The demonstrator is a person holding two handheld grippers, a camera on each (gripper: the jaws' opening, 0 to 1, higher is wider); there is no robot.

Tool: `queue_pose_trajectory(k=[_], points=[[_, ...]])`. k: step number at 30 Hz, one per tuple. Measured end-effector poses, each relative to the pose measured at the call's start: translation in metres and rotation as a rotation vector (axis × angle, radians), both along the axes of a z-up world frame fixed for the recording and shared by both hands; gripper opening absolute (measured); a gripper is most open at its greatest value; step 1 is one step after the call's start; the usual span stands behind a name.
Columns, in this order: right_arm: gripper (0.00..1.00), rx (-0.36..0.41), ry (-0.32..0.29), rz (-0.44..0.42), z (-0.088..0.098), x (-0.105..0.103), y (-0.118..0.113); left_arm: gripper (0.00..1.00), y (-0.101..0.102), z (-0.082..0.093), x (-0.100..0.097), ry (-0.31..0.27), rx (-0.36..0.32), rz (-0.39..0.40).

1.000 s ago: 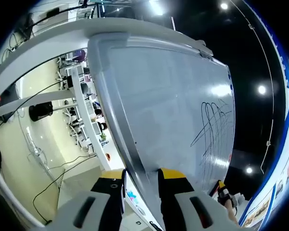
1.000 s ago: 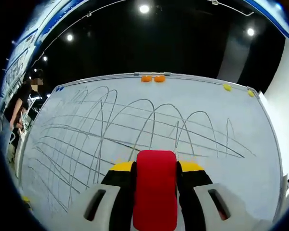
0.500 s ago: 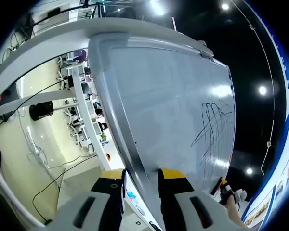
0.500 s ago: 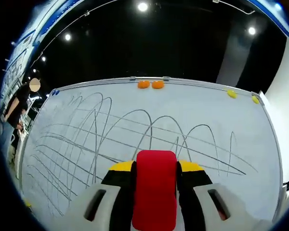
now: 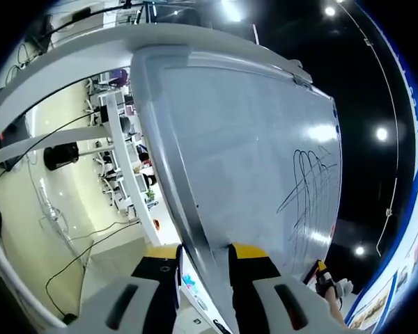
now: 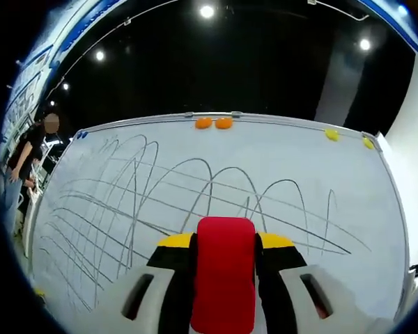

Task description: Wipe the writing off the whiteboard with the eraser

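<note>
The whiteboard [image 6: 362, 209] faces me in the right gripper view, covered with looping grey scribbles [image 6: 125, 202] from its left side to past the middle. My right gripper [image 6: 225, 242] is shut on a red eraser [image 6: 226, 278], held close to the board's lower middle; I cannot tell whether it touches. The left gripper view looks along the whiteboard [image 5: 251, 139] from its side, with scribbles [image 5: 306, 188] on the far part. My left gripper [image 5: 205, 256] has its jaws closed on the board's grey frame [image 5: 168, 160]. The right gripper [image 5: 324, 278] and a hand show at the board's far end.
Orange magnets [image 6: 213, 123] and yellow magnets [image 6: 331, 134] sit along the board's top rail. A person [image 6: 28, 149] stands beyond the board's left side. Behind the board are white desks [image 5: 122, 160], floor cables [image 5: 70, 264] and a black bin [image 5: 59, 156].
The right gripper view has tipped slightly, so the board sits a little lower in it. Both grips are unchanged and the scribbles look the same.
</note>
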State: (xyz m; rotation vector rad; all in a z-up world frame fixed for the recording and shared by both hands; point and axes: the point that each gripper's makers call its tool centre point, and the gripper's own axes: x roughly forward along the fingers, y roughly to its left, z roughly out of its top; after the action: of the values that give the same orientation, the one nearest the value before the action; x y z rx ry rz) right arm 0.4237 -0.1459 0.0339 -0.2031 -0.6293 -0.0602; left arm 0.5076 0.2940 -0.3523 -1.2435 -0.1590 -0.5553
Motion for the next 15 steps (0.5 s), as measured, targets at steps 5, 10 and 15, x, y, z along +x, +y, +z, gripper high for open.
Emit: queue_pose_trajectory(k=[5,10,15], points=[[0.34,0.012,0.002,0.001,-0.001,-0.003,-0.007,0.29,-0.001,0.0,-0.002,-0.001,0.005,-0.001],[0.34,0.011,0.006,-0.003,-0.002,-0.005,-0.022,0.29,-0.001,0.0,-0.001,0.0,0.003,0.001],[0.34,0.043,0.007,-0.006,-0.003,-0.008,-0.043,0.29,-0.001,0.0,0.0,0.003,0.008,0.001]])
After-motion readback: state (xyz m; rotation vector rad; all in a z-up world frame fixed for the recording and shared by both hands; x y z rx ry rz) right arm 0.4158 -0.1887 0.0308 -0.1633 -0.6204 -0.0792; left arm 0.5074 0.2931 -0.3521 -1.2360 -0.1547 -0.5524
